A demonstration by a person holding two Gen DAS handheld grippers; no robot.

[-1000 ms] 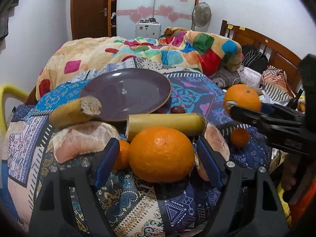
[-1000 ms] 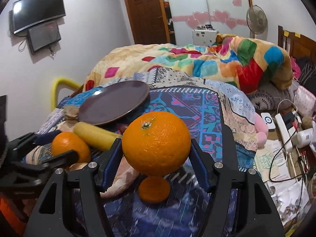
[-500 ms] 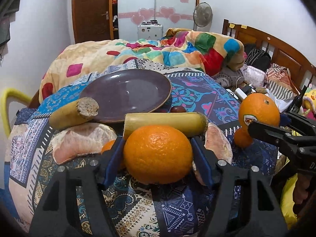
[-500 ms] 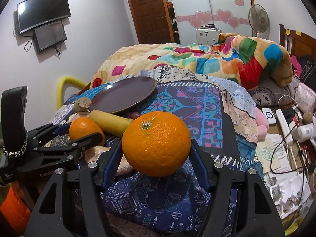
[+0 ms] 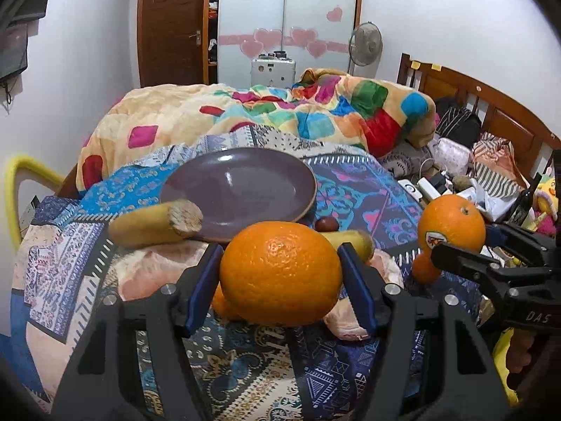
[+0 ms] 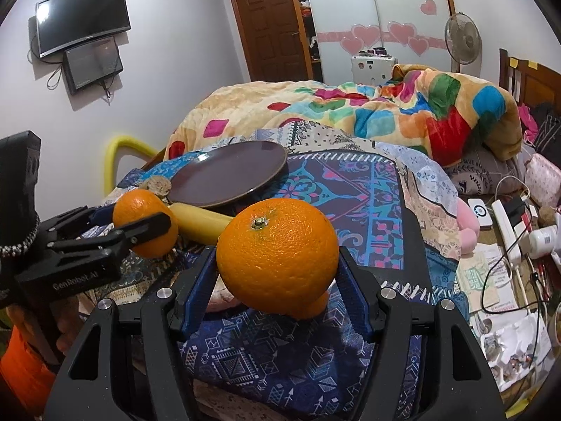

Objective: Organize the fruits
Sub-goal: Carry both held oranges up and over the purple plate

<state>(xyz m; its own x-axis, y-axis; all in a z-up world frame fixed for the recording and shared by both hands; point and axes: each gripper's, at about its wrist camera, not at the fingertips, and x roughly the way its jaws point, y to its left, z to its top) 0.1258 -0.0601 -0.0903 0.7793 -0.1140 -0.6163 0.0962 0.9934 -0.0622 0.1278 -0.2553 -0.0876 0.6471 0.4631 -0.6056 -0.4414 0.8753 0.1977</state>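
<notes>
The left tongs (image 5: 280,273) have just been closing, and their blue pads now press on both sides of a big orange (image 5: 282,275). This orange has come up off the patterned bedspread (image 5: 354,189), where a second ago it lay between jaws standing wider. The right tongs (image 6: 277,270) are clamped on a second orange (image 6: 277,258), also held in the air as before. So I judge that both fruits are picked and the next step is to carry them to the purple plate (image 5: 242,186), which sits empty toward the far side of the bedspread.

The left view shows the brand sticker on the right orange, a small dark fruit (image 5: 326,224) by the plate's near edge, and pale peeled pomelo segments (image 5: 157,270) under the tongs. The right view shows instead the stem end of its orange and a wall screen (image 6: 82,21). A cut banana piece (image 5: 156,224) touches the plate's near left edge.
</notes>
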